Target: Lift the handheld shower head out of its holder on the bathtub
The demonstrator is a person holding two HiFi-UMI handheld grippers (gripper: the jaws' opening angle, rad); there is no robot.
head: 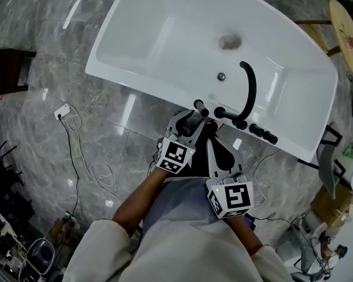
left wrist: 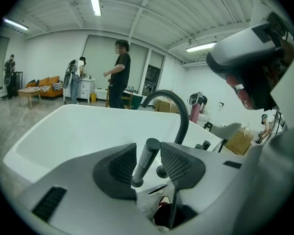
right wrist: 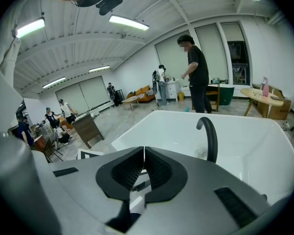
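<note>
The handheld shower head (head: pixel 199 107) is a slim dark cylinder that stands upright in its holder on the near rim of the white bathtub (head: pixel 109 74). My left gripper (head: pixel 191 118) is at that rim. In the left gripper view the shower head (left wrist: pixel 145 161) rises between the two ribbed pads of the left gripper (left wrist: pixel 148 150), closer to the right pad, with a gap on its left. The jaws stand open around it. My right gripper (head: pixel 212 128) hangs just behind, nearer the person, and its jaws (right wrist: pixel 144 154) are shut with nothing between them.
A black arched spout (head: pixel 250 86) and black knobs (head: pixel 262 133) stand on the rim right of the shower head. Cables (head: pixel 76 157) and a white power strip (head: pixel 63 111) lie on the marble floor. A round wooden table (head: pixel 347 28) is far right. People (left wrist: pixel 119 72) stand beyond the tub.
</note>
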